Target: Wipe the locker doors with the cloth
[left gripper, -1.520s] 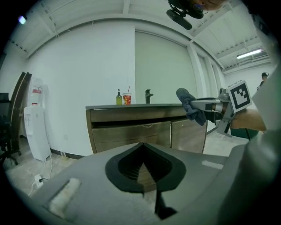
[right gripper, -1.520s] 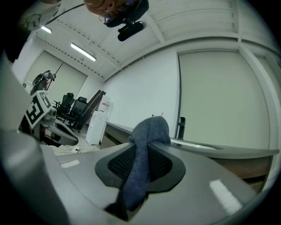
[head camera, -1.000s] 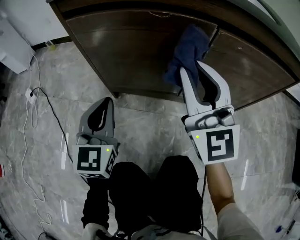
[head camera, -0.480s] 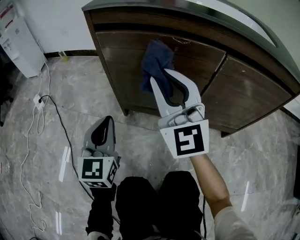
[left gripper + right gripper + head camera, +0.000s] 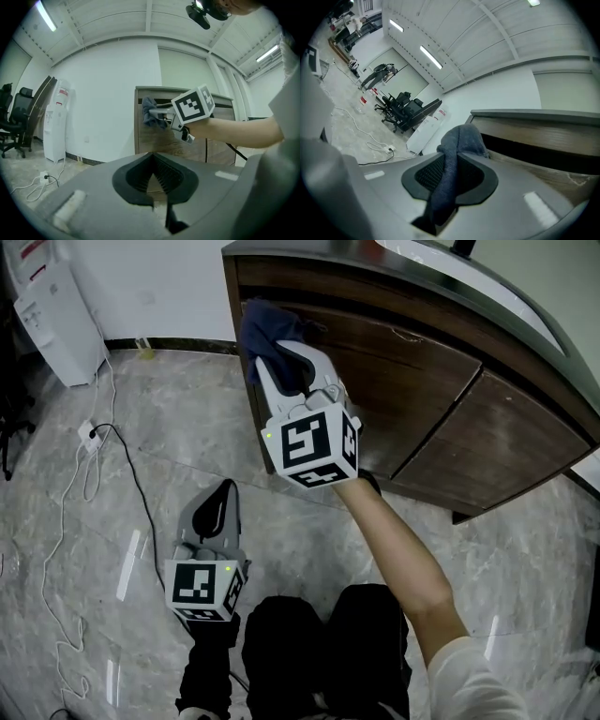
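Locker doors closed — cloth in right claw

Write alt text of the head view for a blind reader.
The right claw holds a dark blue cloth at the upper left corner of a dark brown wooden locker. The left claw, shut and empty, hangs low over the grey marble floor.

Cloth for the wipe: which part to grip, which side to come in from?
Grip the cloth mid-fold, as the right hand-held gripper does now: jaws clamp a bunched strip, wad bulging past the tips. Come level from the room side, facing the locker door.
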Demonstrator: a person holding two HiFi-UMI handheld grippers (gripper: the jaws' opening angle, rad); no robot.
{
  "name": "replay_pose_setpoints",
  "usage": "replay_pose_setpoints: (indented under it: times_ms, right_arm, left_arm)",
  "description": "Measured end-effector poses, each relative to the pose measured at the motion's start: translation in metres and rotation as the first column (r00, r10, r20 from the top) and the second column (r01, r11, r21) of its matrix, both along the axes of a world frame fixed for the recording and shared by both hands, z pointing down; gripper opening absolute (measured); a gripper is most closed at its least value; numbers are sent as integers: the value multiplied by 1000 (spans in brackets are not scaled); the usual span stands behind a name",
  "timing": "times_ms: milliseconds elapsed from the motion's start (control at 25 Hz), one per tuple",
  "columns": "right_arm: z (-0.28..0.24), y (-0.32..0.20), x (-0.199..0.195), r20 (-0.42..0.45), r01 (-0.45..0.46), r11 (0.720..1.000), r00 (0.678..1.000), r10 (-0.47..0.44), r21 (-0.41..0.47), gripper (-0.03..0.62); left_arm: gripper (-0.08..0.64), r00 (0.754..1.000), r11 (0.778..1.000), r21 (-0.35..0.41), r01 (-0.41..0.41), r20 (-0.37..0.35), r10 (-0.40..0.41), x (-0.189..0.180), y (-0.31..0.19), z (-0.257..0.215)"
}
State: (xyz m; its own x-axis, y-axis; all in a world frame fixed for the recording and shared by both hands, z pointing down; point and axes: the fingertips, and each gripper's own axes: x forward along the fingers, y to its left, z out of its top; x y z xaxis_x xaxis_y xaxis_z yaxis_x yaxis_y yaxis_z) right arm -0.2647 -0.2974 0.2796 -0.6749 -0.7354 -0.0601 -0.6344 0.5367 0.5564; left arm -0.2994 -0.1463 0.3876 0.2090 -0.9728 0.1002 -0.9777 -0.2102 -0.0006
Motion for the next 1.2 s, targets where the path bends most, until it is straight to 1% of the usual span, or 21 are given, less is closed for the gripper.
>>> replay_pose_setpoints:
  times_ms: [200,360,480,560,800,1000,1200]
  right_arm:
    - [7,-19,-18,-16,-6,998,1000,5,-57,81]
    - [6,-29,-22,5,-19,993,1000,20,-114,81]
    - [4,-30,-20,3,-33,993,999,33,-113,81]
    - [2,-29,-10,10,-48,993,999,49,-105,81]
    - [-5,-25,39,27,-102,991,994,104,-81,80]
    - [-5,-22,81,17,-146,987,989,147,-62,80]
    - [-7,-18,114,13,-176,983,984,177,-52,80]
  left_arm:
    - [2,1000,1000,7,14,0,-14,-12,5,-3]
    - [2,1000,1000,10,20,0,-20,-18,7,-2]
    - [2,1000,1000,9,26,4,-26,-20,7,-2]
    - [2,1000,1000,10,29,8,-29,-19,8,-3]
    - [2,1000,1000,14,13,9,-13,-3,3,-6]
    - [2,1000,1000,26,5,17,-6,13,0,-14]
    - [2,999,999,35,-4,33,3,26,0,-14]
